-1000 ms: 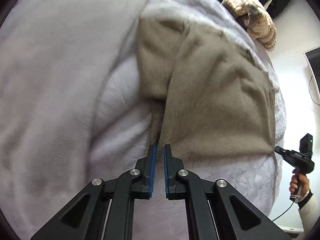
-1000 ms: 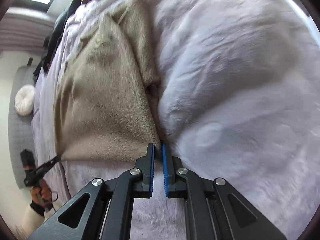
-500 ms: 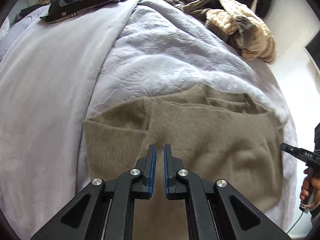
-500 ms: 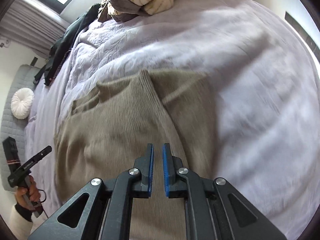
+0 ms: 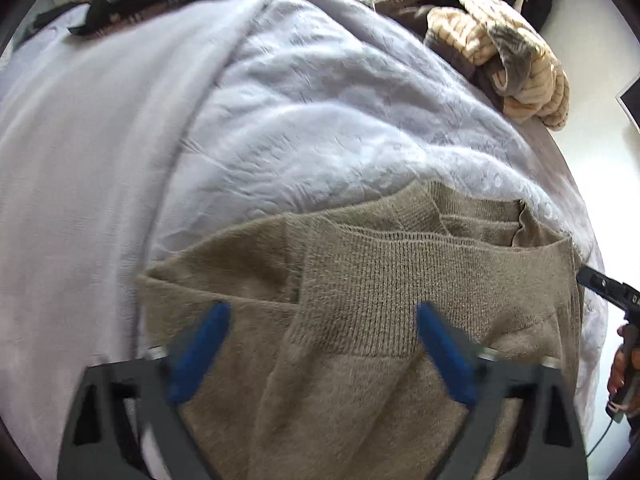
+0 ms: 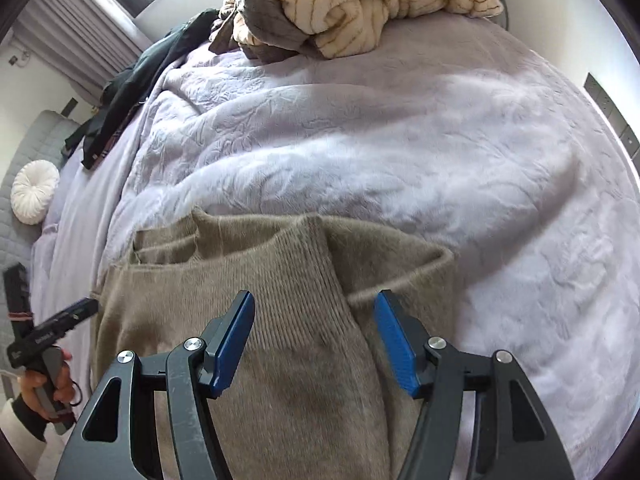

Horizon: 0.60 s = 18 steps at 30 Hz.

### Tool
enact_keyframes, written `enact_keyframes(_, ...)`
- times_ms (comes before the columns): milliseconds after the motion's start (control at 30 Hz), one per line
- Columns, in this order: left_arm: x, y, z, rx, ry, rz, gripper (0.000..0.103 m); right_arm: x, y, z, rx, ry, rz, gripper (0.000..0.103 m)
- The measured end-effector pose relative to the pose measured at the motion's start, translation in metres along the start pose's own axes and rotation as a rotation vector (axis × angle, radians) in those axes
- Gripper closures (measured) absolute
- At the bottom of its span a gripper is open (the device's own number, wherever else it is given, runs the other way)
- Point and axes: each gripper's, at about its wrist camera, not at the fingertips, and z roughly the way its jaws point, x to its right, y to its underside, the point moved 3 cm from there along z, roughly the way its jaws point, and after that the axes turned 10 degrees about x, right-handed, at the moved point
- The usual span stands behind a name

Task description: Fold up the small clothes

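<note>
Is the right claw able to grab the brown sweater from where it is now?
Probably yes. The right claw has just been opening and stands right over the brown sweater, with nothing between its blue pads and the knit. The striped clothes lie far up the bed.

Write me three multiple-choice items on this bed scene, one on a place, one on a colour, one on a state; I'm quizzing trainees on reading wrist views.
1. Where does the striped cream knit lie?
A. at the bed's far end, beyond the sweater
B. under the sweater
C. on the floor

2. What colour is the sweater nearest both tools?
A. red
B. taupe
C. navy

3. How stand the right tool's jaws?
A. clamped on the sweater
B. shut on nothing
C. apart, gripping nothing

Key: 1 A, the knit is piled past the lilac blanket; 2 B, a brownish-grey knit; 3 C, the blue pads stand apart over the cloth, having just opened.
</note>
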Motion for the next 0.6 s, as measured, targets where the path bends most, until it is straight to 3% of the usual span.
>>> enact_keyframes(33, 0.0, 0.001, 0.004, -0.017, 0.006, -0.005, 0.035, 0.0, -0.001, 0.006, -0.007, 0.007, -0.003, 0.037)
enact_keyframes(67, -0.001, 0.002, 0.008, -0.029, 0.02, -0.013, 0.054, 0.001, 0.0, 0.014, -0.022, 0.019, 0.002, 0.039)
enact_keyframes(100, -0.002, 0.002, 0.009, -0.026, 0.025, -0.018, 0.075, 0.002, 0.0, 0.02, -0.041, 0.031, 0.01, 0.051)
enact_keyframes(133, -0.003, 0.002, 0.008, -0.014, 0.018, -0.018, 0.089, 0.003, 0.002, 0.026, -0.069, 0.02, 0.03, 0.083)
enact_keyframes(167, -0.004, 0.002, 0.004, -0.002, 0.029, -0.026, 0.096, 0.002, 0.002, 0.029, -0.083, -0.015, 0.051, 0.097)
enact_keyframes(233, -0.006, 0.0, -0.015, 0.084, 0.015, -0.025, 0.096, -0.013, -0.003, 0.014, -0.009, -0.027, -0.019, 0.097)
enact_keyframes(333, -0.007, 0.0, -0.022, 0.133, -0.033, 0.007, 0.096, -0.033, -0.011, -0.002, 0.072, -0.048, -0.122, 0.097)
enact_keyframes(467, -0.01, 0.008, 0.009, 0.088, -0.142, 0.018, 0.094, -0.014, -0.009, 0.03, 0.002, 0.046, -0.059, 0.097)
enact_keyframes(533, -0.008, 0.009, 0.007, 0.109, -0.209, 0.036, 0.075, 0.005, -0.002, 0.043, -0.034, 0.037, 0.036, 0.095)
enact_keyframes(567, -0.01, 0.008, 0.001, 0.118, -0.253, 0.044, 0.057, 0.01, -0.002, 0.041, -0.022, 0.028, 0.07, 0.093)
enact_keyframes(600, -0.013, 0.007, -0.007, 0.136, -0.283, 0.048, 0.051, 0.015, -0.003, 0.036, -0.01, 0.03, 0.091, 0.088)
